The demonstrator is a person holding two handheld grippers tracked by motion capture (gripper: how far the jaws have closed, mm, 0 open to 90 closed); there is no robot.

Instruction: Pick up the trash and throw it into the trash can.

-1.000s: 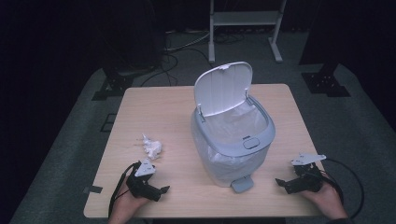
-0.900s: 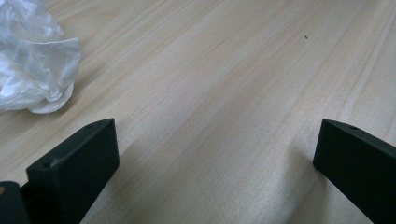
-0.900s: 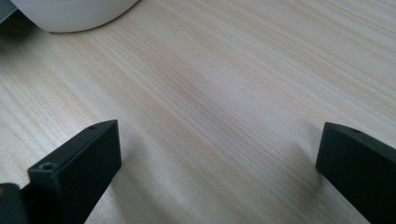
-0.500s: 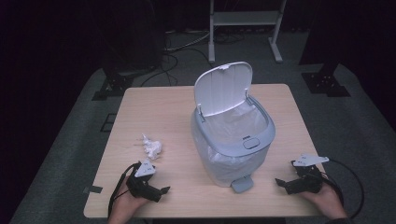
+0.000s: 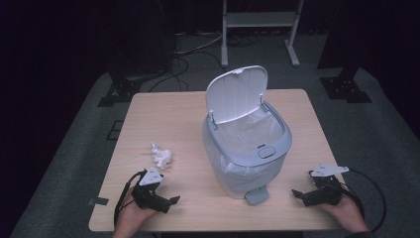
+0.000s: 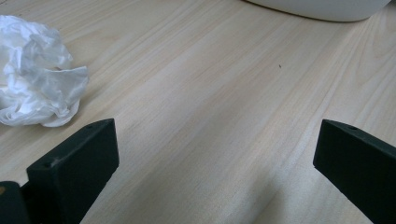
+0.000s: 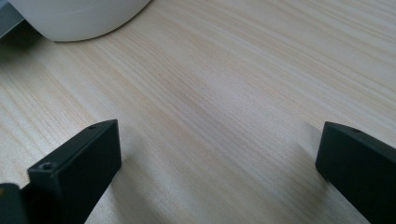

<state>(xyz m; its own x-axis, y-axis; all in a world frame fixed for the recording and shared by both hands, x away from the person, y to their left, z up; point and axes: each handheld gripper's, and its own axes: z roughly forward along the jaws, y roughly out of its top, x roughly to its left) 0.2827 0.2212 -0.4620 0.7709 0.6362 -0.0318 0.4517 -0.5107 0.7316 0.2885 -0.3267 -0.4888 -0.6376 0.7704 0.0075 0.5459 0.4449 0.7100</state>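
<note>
High view, bench: a pale wooden bench is carrying a light grey plastic pedal bin near its middle, and the bin's white hinged lid is standing raised above a clear liner.
High view, tissue: a crumpled white paper tissue is lying on the bench left of the bin, apart from it and just beyond the left gripper.
High view, left gripper: the black left gripper is resting in a hand at the near left edge, its jaws pointing toward the bin's base.
High view, right gripper: the black right gripper is sitting in the other hand at the near right edge, aiming leftward at the grey foot pedal.
Left gripper view: the jaws are standing released and wide apart over bare wood, grasping nothing; the tissue is lying beyond the left jaw, outside the gap, and the bin's rounded base is showing at the top.
Right gripper view: the jaws are likewise spread wide and gripping nothing, with bare wood between them; the bin's white base is curving across the upper left corner.
</note>
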